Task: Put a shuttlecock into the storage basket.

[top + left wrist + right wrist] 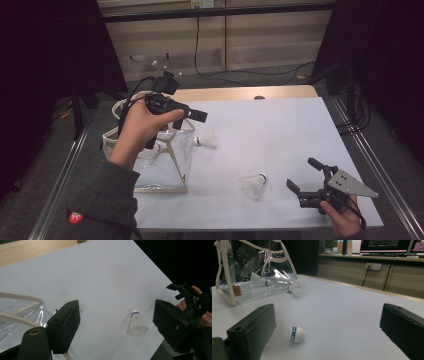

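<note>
1. Shuttlecock (pixel 255 185) near the right tool (pixel 302 178) lies on its side on the white worktop (pixel 280 130), just ahead of the tool's spread jaws and apart from them; in the right gripper view it (pixel 292 334) sits beside the left jaw, cork end toward the gap, with nothing pinched.
2. A second shuttlecock (pixel 207 139) lies on the worktop just beside the clear bag (pixel 165 165), touching or nearly touching its side wall; which, I cannot tell.
3. A third shuttlecock (pixel 259 281) lies inside the clear bag, on its side.
4. The left tool (pixel 192 116) is held up above the bag's rim, jaws spread and empty, pointing toward the middle of the worktop; the second shuttlecock lies below and just ahead of it.
5. Each cork carries a blue band with writing too small to read.
6. The bag has cream trim and a small brown tag (pixel 236 290) at its lower corner; its print is unreadable.
7. A red and white patch on the left sleeve (pixel 76 217) cannot be read.
</note>
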Tool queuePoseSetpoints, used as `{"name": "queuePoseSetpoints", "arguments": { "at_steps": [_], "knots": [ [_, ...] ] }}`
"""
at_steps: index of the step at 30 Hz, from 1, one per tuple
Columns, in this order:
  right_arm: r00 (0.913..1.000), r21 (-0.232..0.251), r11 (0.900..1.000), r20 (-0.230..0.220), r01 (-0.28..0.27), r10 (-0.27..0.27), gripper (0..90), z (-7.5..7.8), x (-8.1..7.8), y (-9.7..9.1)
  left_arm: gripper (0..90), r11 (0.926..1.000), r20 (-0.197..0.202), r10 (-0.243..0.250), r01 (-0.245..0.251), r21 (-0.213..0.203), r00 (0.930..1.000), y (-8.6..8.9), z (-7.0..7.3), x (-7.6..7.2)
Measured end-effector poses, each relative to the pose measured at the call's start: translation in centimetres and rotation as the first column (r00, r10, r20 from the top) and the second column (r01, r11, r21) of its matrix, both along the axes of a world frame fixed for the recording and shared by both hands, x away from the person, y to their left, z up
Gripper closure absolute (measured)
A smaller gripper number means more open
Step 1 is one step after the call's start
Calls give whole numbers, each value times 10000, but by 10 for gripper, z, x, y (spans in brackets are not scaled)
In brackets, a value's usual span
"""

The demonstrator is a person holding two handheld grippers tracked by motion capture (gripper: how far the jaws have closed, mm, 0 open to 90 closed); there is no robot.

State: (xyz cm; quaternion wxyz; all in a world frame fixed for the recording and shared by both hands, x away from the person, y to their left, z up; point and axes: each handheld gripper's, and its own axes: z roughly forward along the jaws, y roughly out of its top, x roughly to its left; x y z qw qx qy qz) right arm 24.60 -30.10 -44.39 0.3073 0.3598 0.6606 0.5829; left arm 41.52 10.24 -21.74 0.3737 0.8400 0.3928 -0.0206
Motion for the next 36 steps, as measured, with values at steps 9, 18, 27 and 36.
{"name": "queuePoseSetpoints", "arguments": {
  "at_steps": [9,18,27,36],
  "knots": [
    [10000,13,10000,-10,-7,7,3,0,0,0,219,9989,25,-461,461,-83,9989,-17,0,-7],
    [10000,28,10000,-23,-5,5,3,0,0,0,216,9971,-31,-752,752,-125,9972,-30,-6,-10],
    [10000,41,10000,-17,-7,8,3,0,0,0,212,9954,-105,-951,950,-99,9954,-40,-14,-15],
    [10000,35,10000,-17,-8,8,3,0,0,0,210,9937,-208,-1114,1111,-157,9936,-47,-21,-18]
  ]
}}
